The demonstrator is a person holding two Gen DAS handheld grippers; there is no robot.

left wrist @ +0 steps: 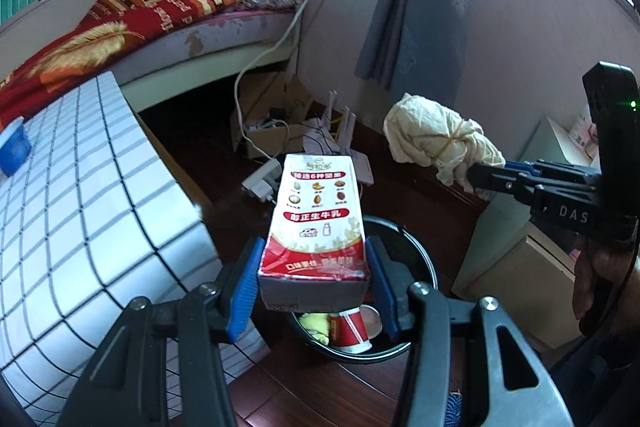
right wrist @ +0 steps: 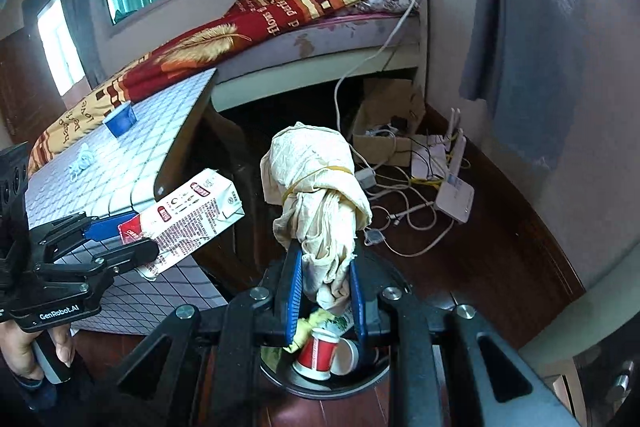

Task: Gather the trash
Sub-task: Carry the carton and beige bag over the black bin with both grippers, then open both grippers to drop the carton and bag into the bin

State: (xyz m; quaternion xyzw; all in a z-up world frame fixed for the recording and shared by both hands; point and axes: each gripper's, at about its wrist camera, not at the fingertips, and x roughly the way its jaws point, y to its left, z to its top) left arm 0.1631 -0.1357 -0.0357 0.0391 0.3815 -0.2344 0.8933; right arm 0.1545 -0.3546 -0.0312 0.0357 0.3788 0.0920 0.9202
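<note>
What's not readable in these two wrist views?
- Trash bin: left wrist view, the milk carton covers most of its inside; right wrist view, the rag bundle and right tool do.
- Carton's small print: too small in both views.
- Bin's base: hidden by tool frames.

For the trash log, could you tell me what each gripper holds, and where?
The left gripper clamps the milk carton at its bottom end; the right gripper pinches the crumpled cloth bundle by its lower tail.

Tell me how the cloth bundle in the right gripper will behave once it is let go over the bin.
The cloth bundle is probably soft and floppy: its loose ends sag between the right gripper pads. The yellow band round it should keep it from unfurling. It likely drops limply into the bin without rolling or bouncing.
</note>
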